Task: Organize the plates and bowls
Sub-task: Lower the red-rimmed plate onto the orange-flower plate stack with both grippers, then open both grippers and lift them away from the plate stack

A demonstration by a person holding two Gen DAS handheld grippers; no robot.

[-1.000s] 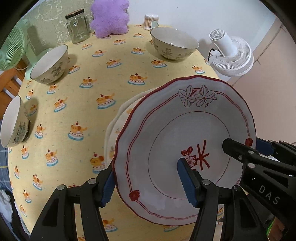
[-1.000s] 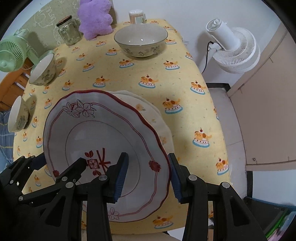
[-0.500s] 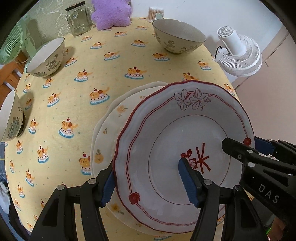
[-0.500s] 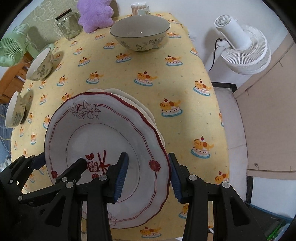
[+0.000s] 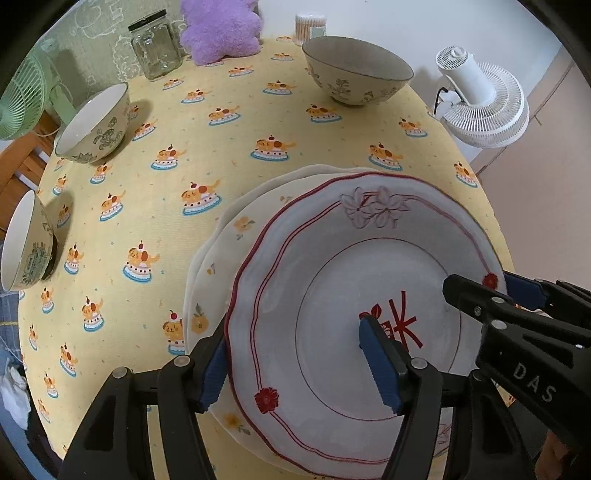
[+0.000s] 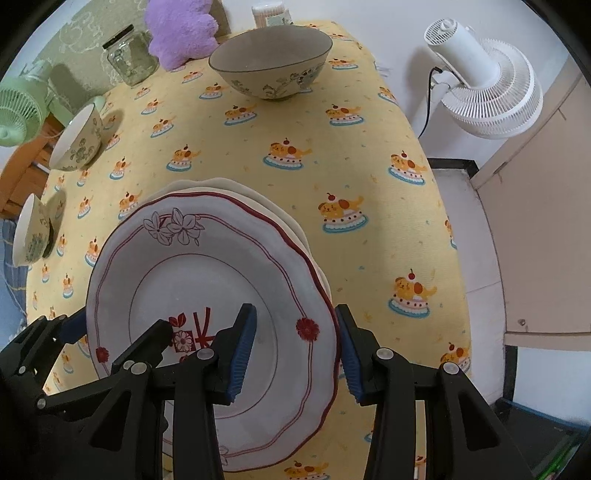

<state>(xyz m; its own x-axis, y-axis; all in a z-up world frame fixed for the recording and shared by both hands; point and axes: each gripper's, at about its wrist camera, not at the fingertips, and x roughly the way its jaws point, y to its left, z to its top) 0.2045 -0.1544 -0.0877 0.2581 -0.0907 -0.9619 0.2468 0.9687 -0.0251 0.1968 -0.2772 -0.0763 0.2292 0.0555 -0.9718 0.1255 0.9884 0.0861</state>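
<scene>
A white plate with a red rim is held by both grippers just above a cream plate with orange flowers on the yellow tablecloth. My left gripper grips its left rim, one pad under, one pad on top. My right gripper grips its right rim the same way. A large bowl stands at the back. Two smaller bowls stand at the left.
A glass jar, a purple plush toy and a small cup of sticks stand along the back. A green fan is at the far left. A white fan stands beyond the table's right edge.
Both grippers have lowered the red-rimmed plate toward the cream plate and moved it forward. The cream plate under it now shows more on the left.
</scene>
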